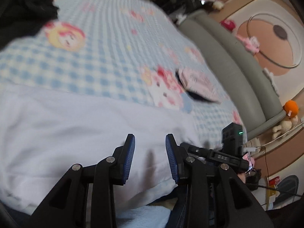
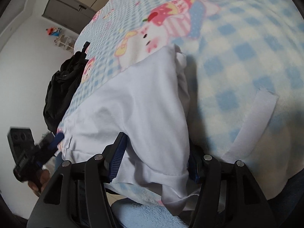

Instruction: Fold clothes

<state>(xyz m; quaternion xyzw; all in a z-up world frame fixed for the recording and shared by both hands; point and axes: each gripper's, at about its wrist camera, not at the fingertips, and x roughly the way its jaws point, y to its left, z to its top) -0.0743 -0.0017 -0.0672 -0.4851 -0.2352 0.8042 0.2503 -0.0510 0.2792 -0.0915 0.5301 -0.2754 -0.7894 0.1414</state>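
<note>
Bed: a blue-and-white checked blanket (image 1: 79,62) with cartoon prints covered it, and a grey padded bed frame (image 1: 224,60) ran along its far side.
White garment: the white garment (image 2: 136,110) lay spread on the blanket at the near edge of the bed, rumpled, with one hemmed corner hanging over the edge.
Right gripper: the right gripper (image 2: 155,159) pointed steeply down at that corner; white cloth bulged up between its blue pads, which stood wide apart. One pad was mostly hidden behind the fabric, so I could not tell whether they pressed the cloth.
Left gripper: the left gripper (image 1: 150,159) hung over the flat part of the garment with its jaws parted and nothing between them, only cloth beneath.
Hand: a hand (image 2: 38,180) gripped the handle of the left tool, seen low in the right wrist view.
Other clothes: a black garment (image 2: 60,87) lay heaped toward the bed's far side; a folded pink piece (image 1: 197,83) rested on something dark, well apart from the white one.
Loose strip: a white strip (image 2: 252,123) lay on the blanket beside the right gripper.
</note>
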